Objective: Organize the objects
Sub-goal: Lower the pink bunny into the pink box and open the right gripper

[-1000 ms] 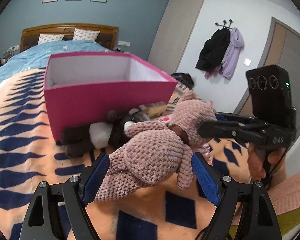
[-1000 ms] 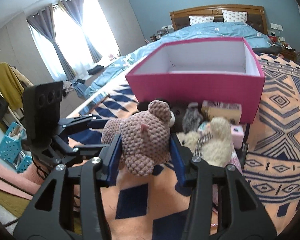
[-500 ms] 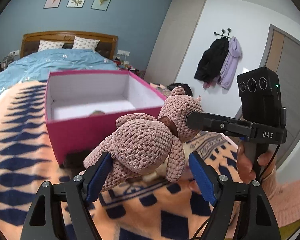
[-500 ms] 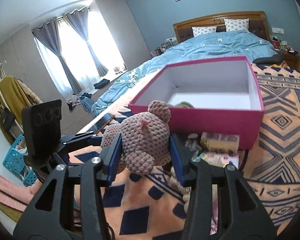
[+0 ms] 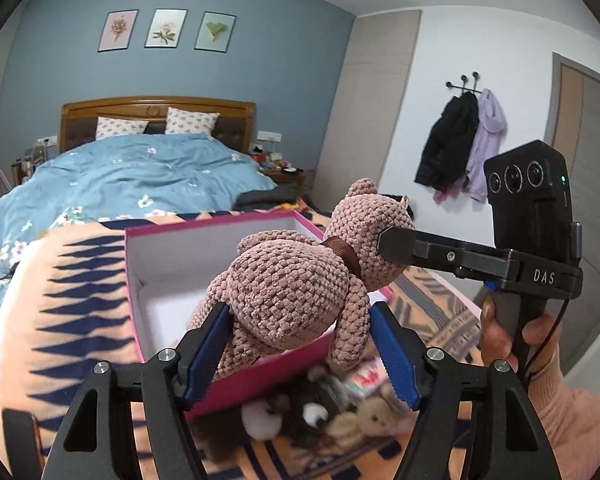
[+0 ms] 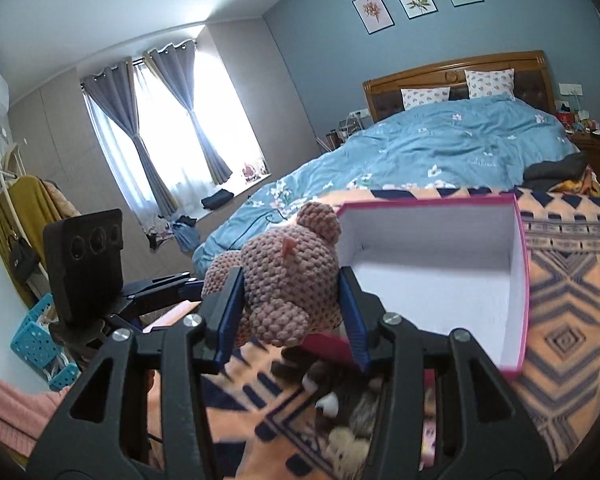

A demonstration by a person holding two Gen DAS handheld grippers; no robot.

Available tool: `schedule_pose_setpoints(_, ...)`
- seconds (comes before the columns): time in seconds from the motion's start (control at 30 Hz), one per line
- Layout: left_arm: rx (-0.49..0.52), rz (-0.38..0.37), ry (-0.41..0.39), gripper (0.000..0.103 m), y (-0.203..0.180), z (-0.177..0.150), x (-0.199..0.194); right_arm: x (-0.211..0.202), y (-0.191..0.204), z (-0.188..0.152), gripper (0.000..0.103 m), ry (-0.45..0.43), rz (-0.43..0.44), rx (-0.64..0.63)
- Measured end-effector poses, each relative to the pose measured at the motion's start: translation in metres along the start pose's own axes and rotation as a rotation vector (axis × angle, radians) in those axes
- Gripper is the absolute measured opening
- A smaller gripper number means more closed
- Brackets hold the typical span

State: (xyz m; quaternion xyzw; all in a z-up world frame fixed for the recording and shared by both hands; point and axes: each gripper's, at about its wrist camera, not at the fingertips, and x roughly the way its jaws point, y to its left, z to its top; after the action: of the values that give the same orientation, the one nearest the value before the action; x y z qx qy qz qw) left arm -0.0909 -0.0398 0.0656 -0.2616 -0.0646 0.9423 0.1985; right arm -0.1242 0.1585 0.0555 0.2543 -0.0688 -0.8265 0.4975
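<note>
The big bed [image 5: 132, 172] has a blue cover with flowers and two pillows by the wooden headboard. An orange blanket [image 5: 60, 304] with dark blue shapes lies over the near end of the bed.

A pink box [image 6: 518, 280] sits on that blanket. It is open on top and white inside. No toy shows in the part of the inside that can be seen.

A pink knitted teddy bear [image 5: 296, 292] is up in the air, over the near edge of the box. Two tools hold it, one on each end.

The left tool [image 5: 300, 348] has the bear's body between its blue pads. The left pad presses on the bear's side. Its jaws are closing. The right pad sits just beside the bear's arm, and I cannot tell if it touches.

The right tool [image 6: 288, 308] is clamped on the bear's head, with a blue pad pushed into each side. A hand [image 5: 516, 336] in a pink sleeve holds the right tool's black handle.

Under the bear, on the blanket just in front of the box, is a small heap of soft toys [image 5: 308, 412]. They are dark, white and tan, and they look blurry. Something small and pink [image 5: 366, 380] lies beside them.
</note>
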Motion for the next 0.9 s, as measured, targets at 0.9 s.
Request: schedule_pose_setpoints(0.9,-0.097,0.213,0.221,0.067,0.092,0.010,0.121,0.137,-0.088,0.010,0.049,0.256,-0.080,0.143)
